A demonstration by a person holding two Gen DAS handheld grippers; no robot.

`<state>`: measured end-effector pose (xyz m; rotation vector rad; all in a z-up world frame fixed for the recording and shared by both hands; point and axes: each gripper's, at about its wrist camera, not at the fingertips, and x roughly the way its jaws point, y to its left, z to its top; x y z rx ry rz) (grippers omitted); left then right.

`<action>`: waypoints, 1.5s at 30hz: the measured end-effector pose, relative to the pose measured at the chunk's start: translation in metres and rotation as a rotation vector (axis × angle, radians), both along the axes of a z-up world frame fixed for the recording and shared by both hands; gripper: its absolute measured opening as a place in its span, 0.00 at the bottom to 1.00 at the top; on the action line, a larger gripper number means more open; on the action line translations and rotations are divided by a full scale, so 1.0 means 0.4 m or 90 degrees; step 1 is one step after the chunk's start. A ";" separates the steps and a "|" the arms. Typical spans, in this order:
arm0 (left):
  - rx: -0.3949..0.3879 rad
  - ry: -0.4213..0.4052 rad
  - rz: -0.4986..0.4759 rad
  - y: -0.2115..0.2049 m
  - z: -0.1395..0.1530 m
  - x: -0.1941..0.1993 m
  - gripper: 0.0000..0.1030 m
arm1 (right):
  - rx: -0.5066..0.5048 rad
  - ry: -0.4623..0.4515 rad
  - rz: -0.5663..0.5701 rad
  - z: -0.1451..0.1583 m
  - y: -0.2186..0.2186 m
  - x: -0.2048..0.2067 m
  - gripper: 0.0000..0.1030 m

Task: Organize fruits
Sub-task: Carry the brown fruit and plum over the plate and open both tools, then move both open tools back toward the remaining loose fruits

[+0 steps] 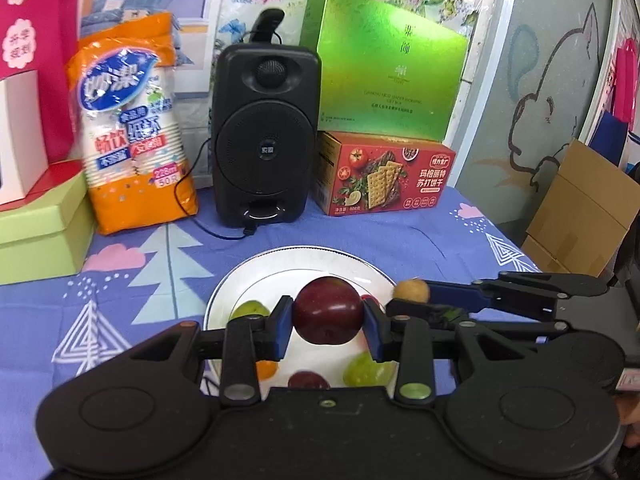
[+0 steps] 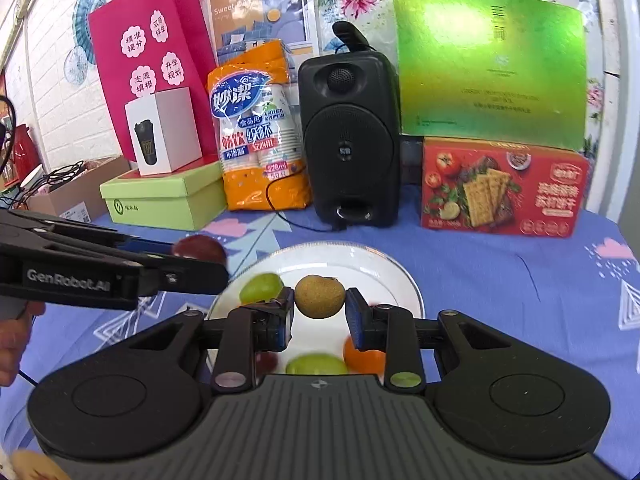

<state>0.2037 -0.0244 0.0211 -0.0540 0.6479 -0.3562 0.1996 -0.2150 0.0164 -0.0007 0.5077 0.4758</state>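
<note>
Now both grippers hold fruit above the plate (image 1: 224,292): the left gripper (image 1: 328,314) pinches a plum (image 1: 327,309) in its jaws, the right gripper (image 2: 319,300) a brown fruit (image 2: 319,295). Next, I think, each must go down onto a free spot and let go. On the plate I count two green grapes (image 2: 262,286), one orange fruit (image 2: 362,356) and one dark red fruit (image 1: 308,380).

Two grippers, left gripper (image 1: 328,322) and right gripper (image 2: 319,314), are showing along with one plate (image 1: 256,268), one plum (image 1: 328,310), one longan (image 2: 320,295), one orange fruit (image 2: 362,358), one speaker (image 1: 264,136) and one cracker box (image 1: 384,174).
</note>
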 end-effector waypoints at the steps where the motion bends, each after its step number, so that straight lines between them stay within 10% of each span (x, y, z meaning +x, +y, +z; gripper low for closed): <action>1: 0.004 0.005 -0.001 -0.003 -0.008 0.014 0.75 | -0.003 0.001 0.005 -0.002 0.007 0.011 0.48; 32: 0.023 0.085 -0.015 0.003 -0.158 0.131 0.76 | -0.195 0.027 0.067 -0.139 0.131 0.114 0.47; 38: 0.018 0.068 -0.017 0.008 -0.146 0.115 1.00 | -0.200 0.015 0.070 -0.140 0.129 0.111 0.48; 41: 0.003 0.050 -0.005 0.021 -0.120 0.090 1.00 | -0.200 0.006 0.072 -0.136 0.127 0.101 0.58; 45: -0.009 0.018 0.026 0.039 -0.069 0.037 1.00 | -0.201 -0.035 0.057 -0.113 0.119 0.064 1.00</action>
